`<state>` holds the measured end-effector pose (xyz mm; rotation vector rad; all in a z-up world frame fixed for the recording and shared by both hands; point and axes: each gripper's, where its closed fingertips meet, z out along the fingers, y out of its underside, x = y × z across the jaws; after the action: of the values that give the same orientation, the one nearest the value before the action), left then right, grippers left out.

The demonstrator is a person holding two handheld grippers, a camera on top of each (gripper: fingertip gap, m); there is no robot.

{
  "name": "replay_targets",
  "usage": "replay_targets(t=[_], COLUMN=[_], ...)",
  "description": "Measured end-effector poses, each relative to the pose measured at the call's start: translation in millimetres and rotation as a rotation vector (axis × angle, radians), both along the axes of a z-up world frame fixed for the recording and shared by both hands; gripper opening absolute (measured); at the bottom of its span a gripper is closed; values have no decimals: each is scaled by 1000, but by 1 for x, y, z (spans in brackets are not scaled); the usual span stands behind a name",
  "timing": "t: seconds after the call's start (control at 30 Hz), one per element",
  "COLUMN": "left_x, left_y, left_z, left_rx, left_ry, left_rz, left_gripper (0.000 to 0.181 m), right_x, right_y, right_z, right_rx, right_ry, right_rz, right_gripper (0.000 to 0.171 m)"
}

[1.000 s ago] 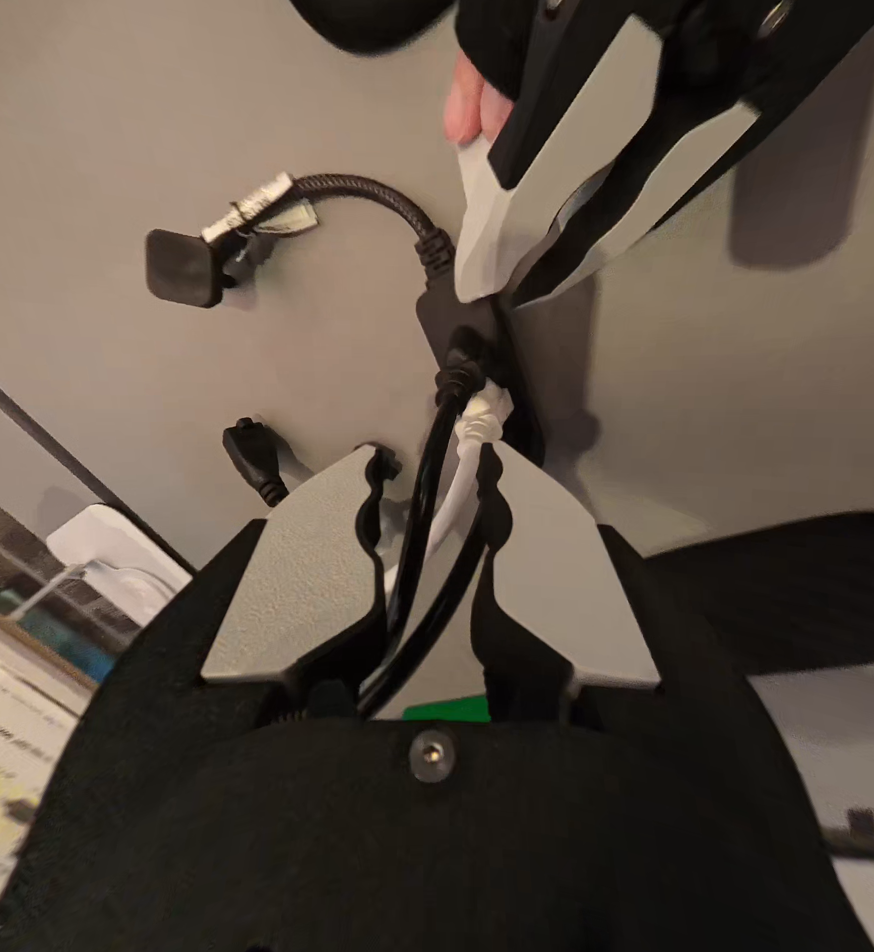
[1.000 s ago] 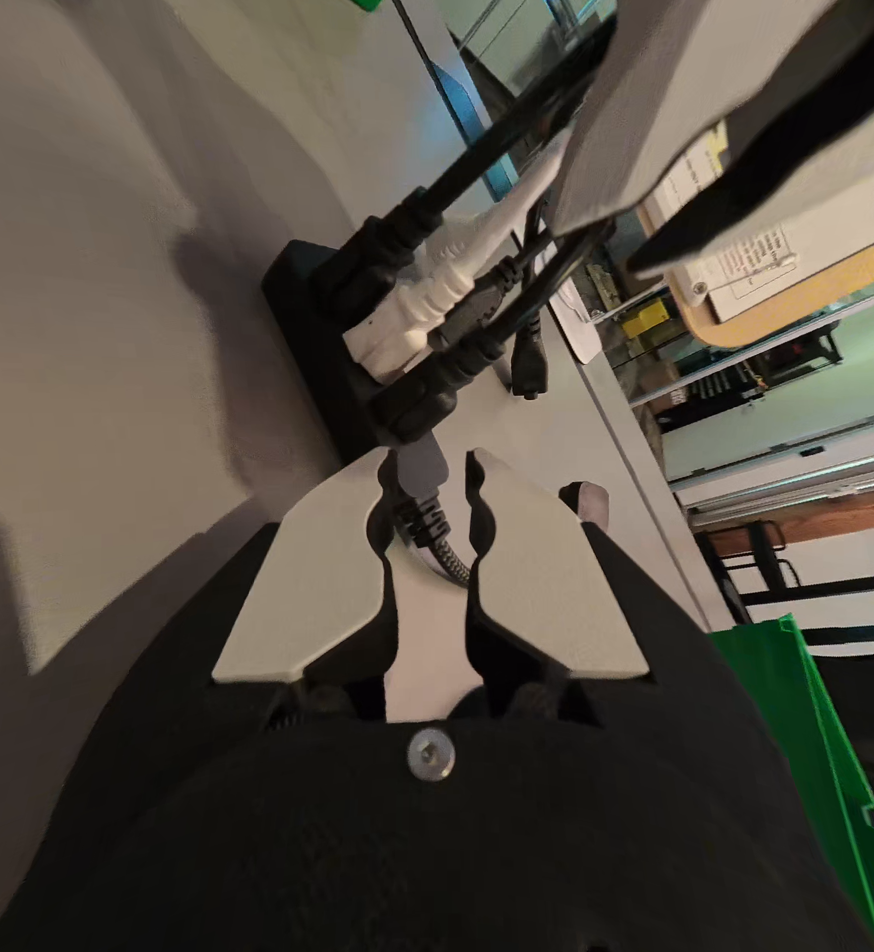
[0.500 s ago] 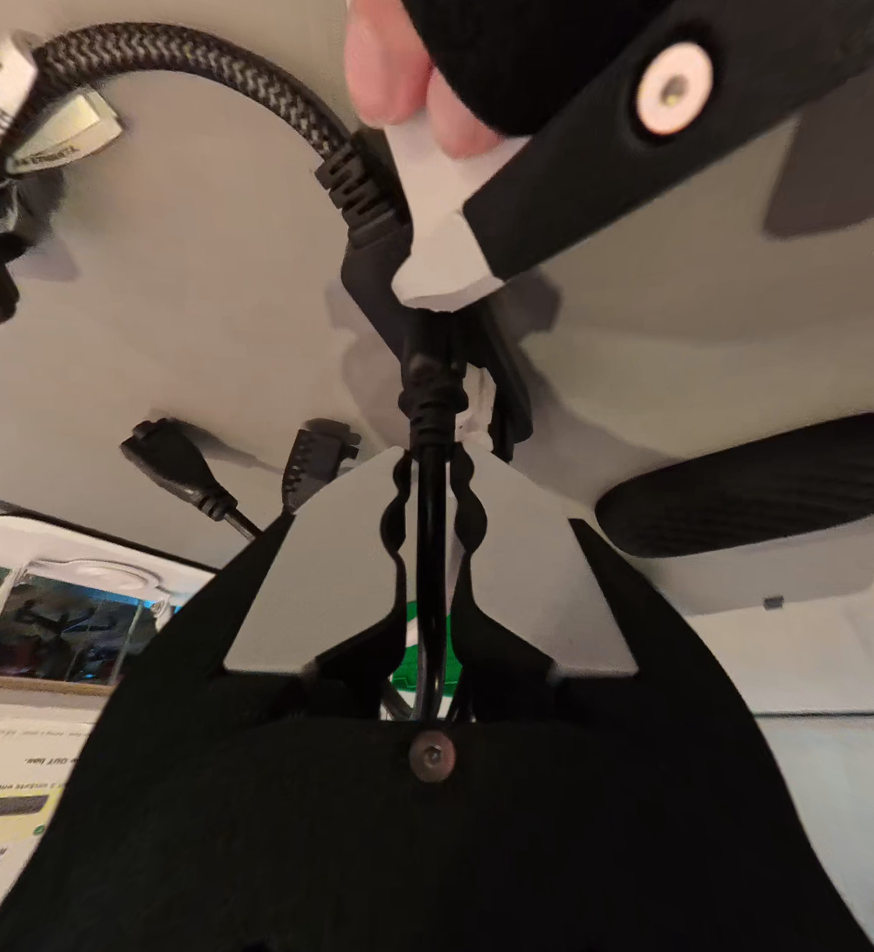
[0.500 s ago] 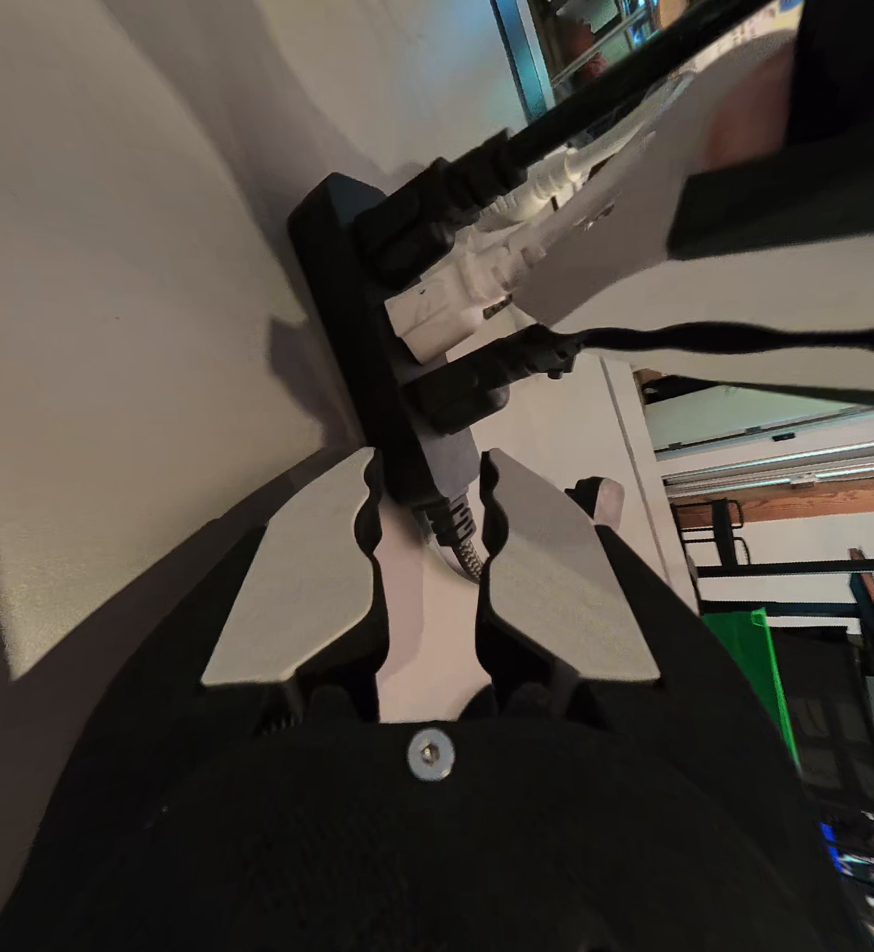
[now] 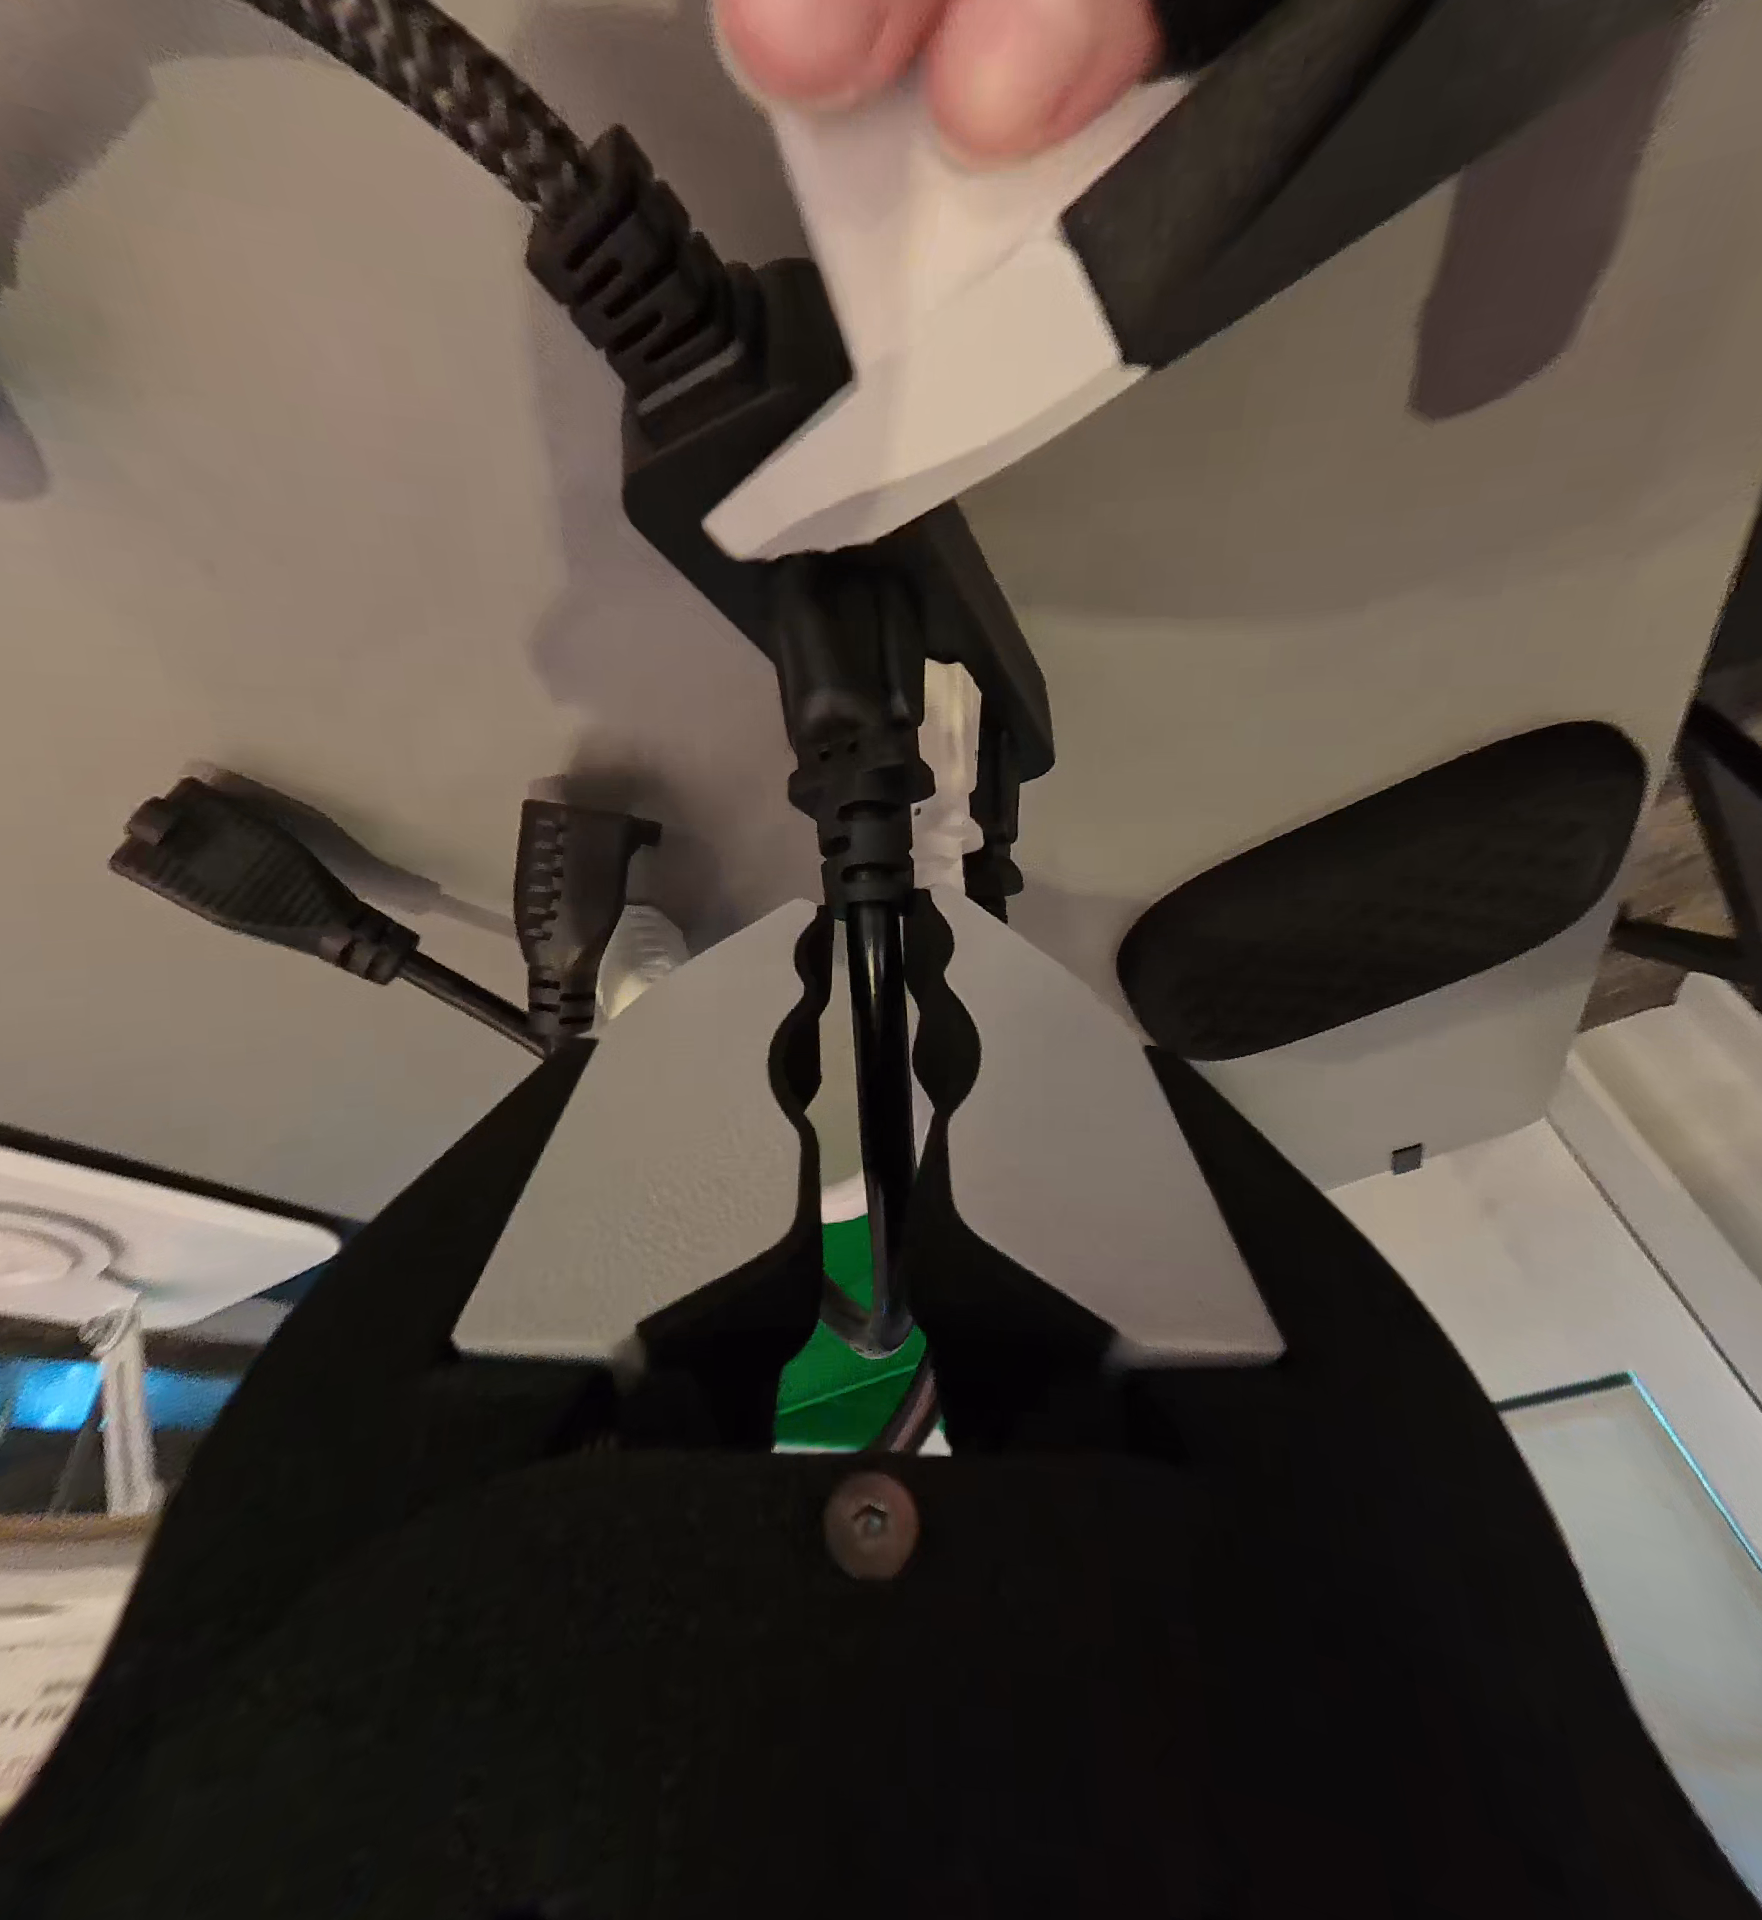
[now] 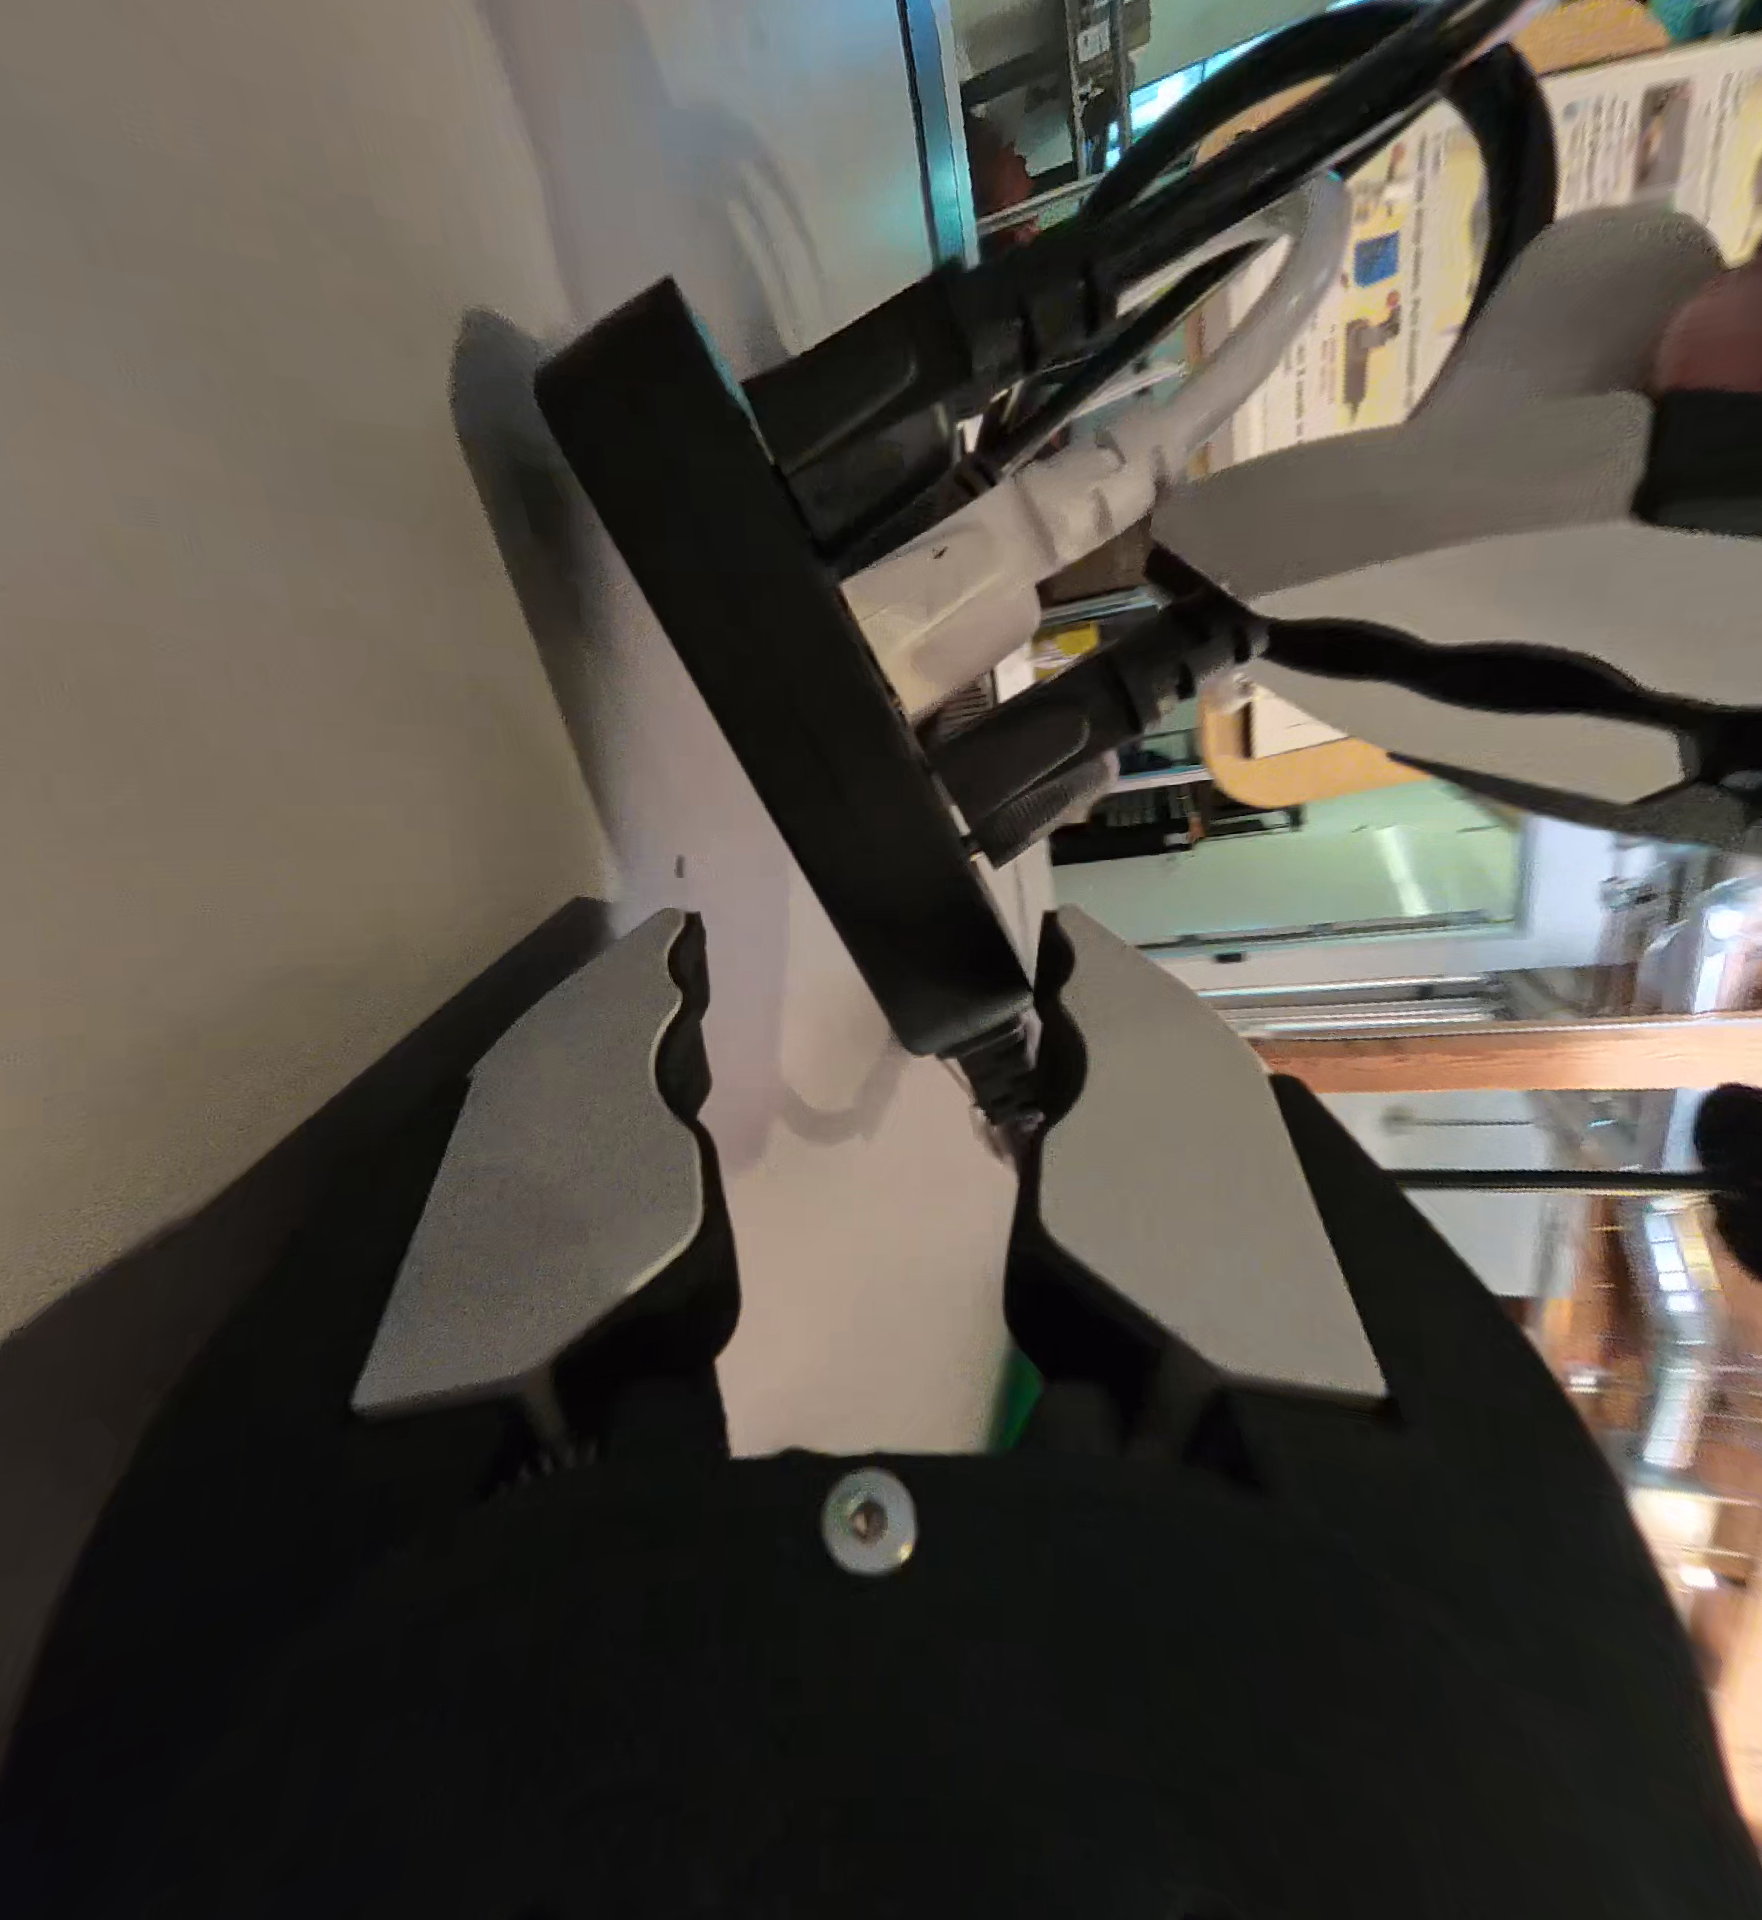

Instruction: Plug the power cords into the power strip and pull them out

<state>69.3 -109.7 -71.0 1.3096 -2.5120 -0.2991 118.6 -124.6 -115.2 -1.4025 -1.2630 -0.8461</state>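
Our right gripper lets go of the power strip while the left one pulls.

Our left gripper [image 5: 866, 925] is clamped on the black cord [image 5: 877, 1091] just behind its plug [image 5: 846, 675], which now sits closer than half a second ago. Our right gripper [image 6: 866, 935] has opened wide; the power strip [image 6: 752, 644] tilts off the table [image 6: 181, 520], touching only one finger, so the plug may drag it along.

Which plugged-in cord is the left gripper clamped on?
The left gripper pinches the black round cord just behind its ribbed black plug; the white plug beside it sits ungripped in the black power strip.
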Motion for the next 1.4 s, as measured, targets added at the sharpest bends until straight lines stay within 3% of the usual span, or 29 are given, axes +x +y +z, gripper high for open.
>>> replay_targets(t=[0.1, 0.17, 0.3, 0.43, 0.6, 0.73, 0.87, 1.07, 1.4], left_x=[1, 2, 8, 34, 32, 41, 33, 24, 19], left_y=[-1, -1, -8, -11, -7, 1, -1, 5, 8], left_z=[1, -1, -2, 9, -2, -10, -14, -17, -10], left_rx=[-66, -96, -192, -244, -79, 71, 95, 134, 179], left_ry=[-27, -41, -97, -210, -212, -297, -302, -279, -166], left_rz=[24, 57, 160, 257, 88, -105, -265, -343, -418], left_gripper=[13, 13, 16, 39, 50, 45, 36, 24, 22], right_x=[5, 5, 4, 2, 9, 6, 3, 0, -7], right_y=[14, 17, 19, 19, 24, 26, 27, 29, 27], right_z=[6, 9, 3, 0, -1, -2, 1, 2, 4], right_rx=[81, 97, 87, 49, -43, -116, -143, -142, -201], right_ry=[-122, -153, -226, -231, -166, -96, -39, -27, 11], right_rz=[0, 17, 26, 39, 46, 82, 116, 141, 193], right_gripper=[53, 34, 31, 31, 32, 33, 33, 33, 31])
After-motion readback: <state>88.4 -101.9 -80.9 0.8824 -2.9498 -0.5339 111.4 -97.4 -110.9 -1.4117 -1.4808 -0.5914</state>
